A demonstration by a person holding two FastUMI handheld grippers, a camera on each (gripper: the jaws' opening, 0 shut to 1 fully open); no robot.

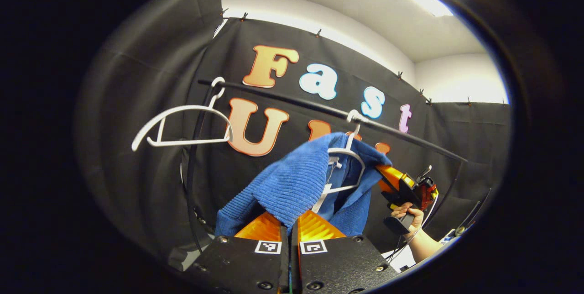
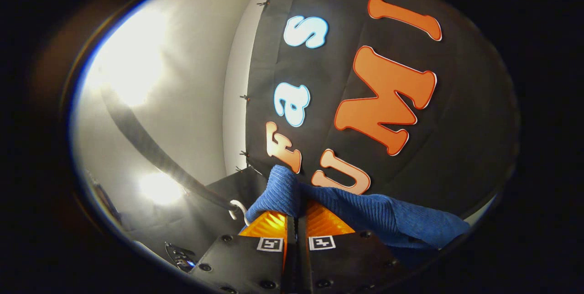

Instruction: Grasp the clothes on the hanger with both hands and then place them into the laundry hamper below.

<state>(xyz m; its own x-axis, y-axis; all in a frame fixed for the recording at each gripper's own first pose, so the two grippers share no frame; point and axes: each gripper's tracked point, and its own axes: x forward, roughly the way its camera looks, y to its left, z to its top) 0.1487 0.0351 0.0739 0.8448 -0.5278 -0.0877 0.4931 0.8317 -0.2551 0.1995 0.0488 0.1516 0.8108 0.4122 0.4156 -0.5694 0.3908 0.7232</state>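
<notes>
The blue ribbed garment hangs on a white hanger whose hook sits over a black rail running across the booth. The cloth is bunched and pulled askew: one side rises over the hanger's shoulder, while a thick fold drops toward the camera in the left gripper view. No brand, tag or readable writing shows on the garment or the hanger (the square black-and-white markers on the gripper bodies are coded patterns, not text).

The left hand-held gripper has its two fingers drawn almost together, with only a thin slit between them, and the lower fold of the garment is pinched in that slit. In the right gripper view, the right hand-held gripper is likewise nearly closed, its fingers pressing on a ridge of the same blue cloth, which spills off to the right of the fingers. Just to the left of them a white hook curls over the rail, which appears blurred and close.

Farther off in the left gripper view, the right hand-held gripper reaches into the far side of the garment, held from below by a person's hand. A second white hanger, bare, hangs on the rail well to the left of the garment, near the rail's end, against the black cloth wall.
</notes>
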